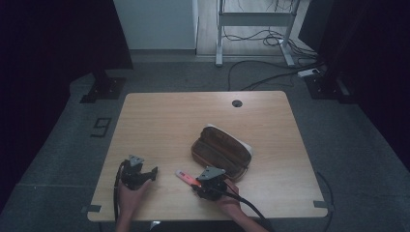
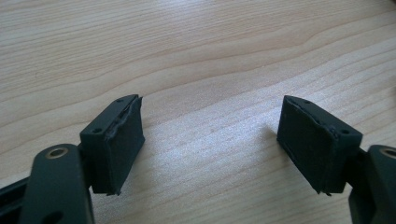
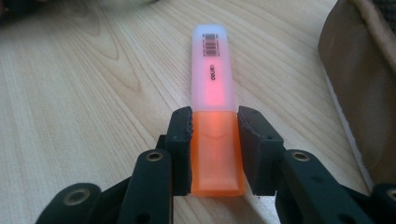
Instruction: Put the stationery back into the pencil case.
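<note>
The right gripper point(image 3: 214, 140) clamps the orange cap end of a translucent pink plastic highlighter point(image 3: 213, 84) that runs lengthwise straight ahead; the left gripper point(image 2: 210, 140) gapes wide, empty.

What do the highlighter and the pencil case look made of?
Highlighter: plastic, by its look; a frosted translucent cap over a glossy orange body, with a printed barcode. Pencil case: soft brown fabric or faux leather, matte, with a paler edge; which one is hard to tell.
</note>
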The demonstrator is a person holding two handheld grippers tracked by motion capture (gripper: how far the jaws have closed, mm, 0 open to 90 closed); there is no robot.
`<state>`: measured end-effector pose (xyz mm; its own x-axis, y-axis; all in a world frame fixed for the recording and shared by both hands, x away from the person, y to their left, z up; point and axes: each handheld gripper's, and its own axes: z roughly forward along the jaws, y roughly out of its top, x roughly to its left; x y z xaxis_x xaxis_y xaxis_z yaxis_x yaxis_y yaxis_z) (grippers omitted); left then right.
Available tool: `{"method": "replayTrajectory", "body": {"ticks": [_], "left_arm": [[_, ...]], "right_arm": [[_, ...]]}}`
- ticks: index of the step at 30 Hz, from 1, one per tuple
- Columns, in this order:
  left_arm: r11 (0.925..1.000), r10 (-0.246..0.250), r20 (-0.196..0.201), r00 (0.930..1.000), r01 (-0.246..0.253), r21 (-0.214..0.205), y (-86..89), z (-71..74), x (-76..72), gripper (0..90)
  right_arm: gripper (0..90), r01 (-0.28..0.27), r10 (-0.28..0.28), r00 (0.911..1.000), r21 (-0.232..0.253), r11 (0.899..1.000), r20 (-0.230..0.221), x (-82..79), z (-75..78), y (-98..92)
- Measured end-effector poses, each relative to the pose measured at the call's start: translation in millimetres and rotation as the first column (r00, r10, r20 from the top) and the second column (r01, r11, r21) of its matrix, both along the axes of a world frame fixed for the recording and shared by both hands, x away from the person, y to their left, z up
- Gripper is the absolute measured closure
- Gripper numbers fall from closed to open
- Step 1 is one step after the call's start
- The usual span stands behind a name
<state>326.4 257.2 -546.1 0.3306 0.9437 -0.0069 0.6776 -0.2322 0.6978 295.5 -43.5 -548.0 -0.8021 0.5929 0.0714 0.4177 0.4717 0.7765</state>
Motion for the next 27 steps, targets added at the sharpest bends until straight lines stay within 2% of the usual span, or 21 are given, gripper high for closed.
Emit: {"method": "replayTrajectory", "body": {"ticks": [11,27], "left_arm": [[1.0000,0.000,0.000,1.0000,0.000,0.000,0.0,0.0,0.0,22.5],[1.0000,0.001,0.000,1.0000,-0.001,0.000,0.0,0.0,0.0,22.5]], "right_arm": [[65.6,-0.009,0.009,1.0000,0.076,0.997,0.001,2.8,16.9,-13.8],[65.6,0.003,-0.007,0.9995,0.116,0.993,0.030,5.6,35.2,-32.9]]}}
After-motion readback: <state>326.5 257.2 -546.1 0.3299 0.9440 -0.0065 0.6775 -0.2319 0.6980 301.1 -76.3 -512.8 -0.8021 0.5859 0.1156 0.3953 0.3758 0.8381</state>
